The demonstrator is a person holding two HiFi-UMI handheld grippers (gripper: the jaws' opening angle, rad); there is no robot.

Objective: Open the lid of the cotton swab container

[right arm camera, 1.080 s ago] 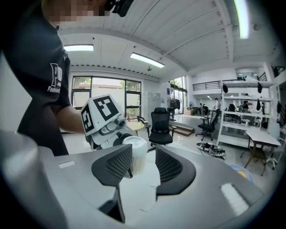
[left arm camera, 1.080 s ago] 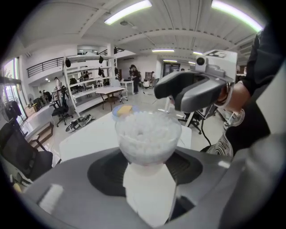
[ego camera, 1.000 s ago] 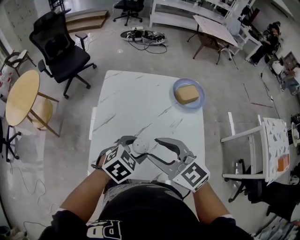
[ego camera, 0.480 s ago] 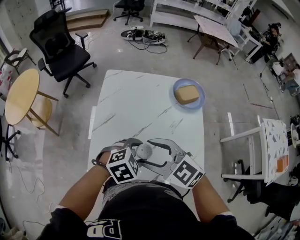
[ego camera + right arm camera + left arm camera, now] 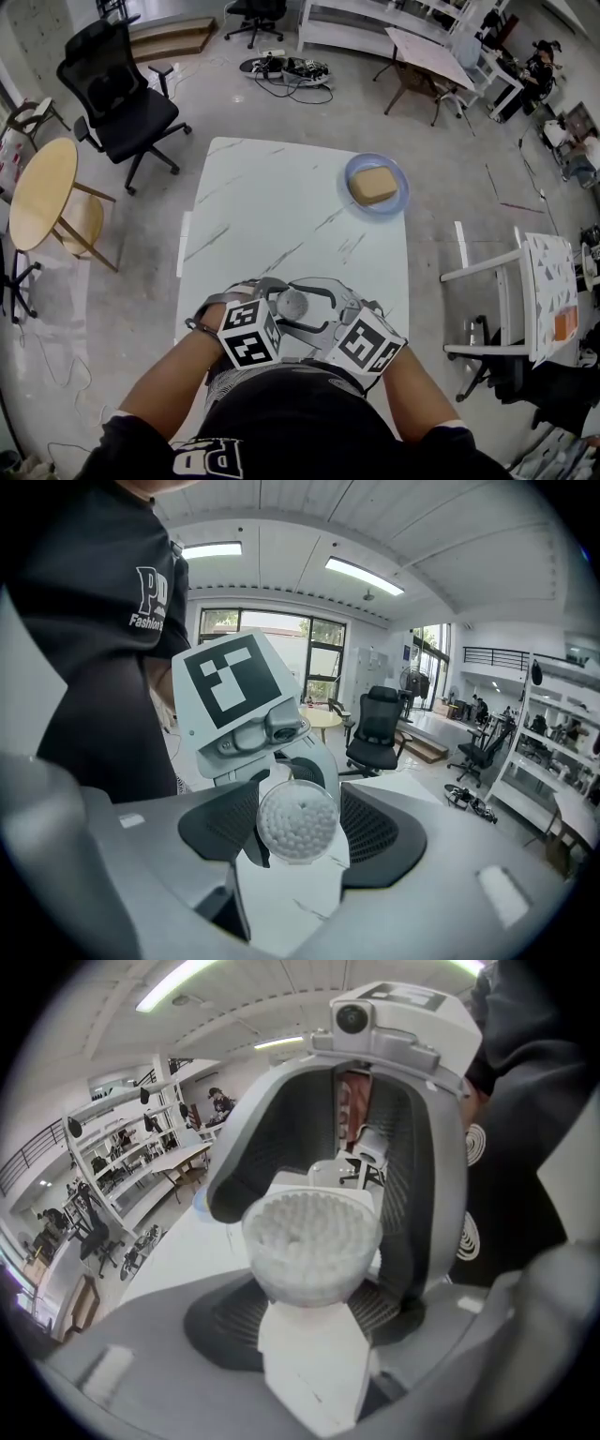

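I find the left gripper [image 5: 311, 1321] pinching the container [image 5: 310, 1241] at the near edge of the table [image 5: 281, 206]. The right gripper [image 5: 300, 841] has just been opening. Its jaws stand spread wide, with the container between them, not gripped.

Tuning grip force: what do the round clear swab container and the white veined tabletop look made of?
Round clear swab container: likely glossy clear plastic; white swab tips show through its wall. White veined tabletop: smooth marble or marble-look laminate, going by grey veins.
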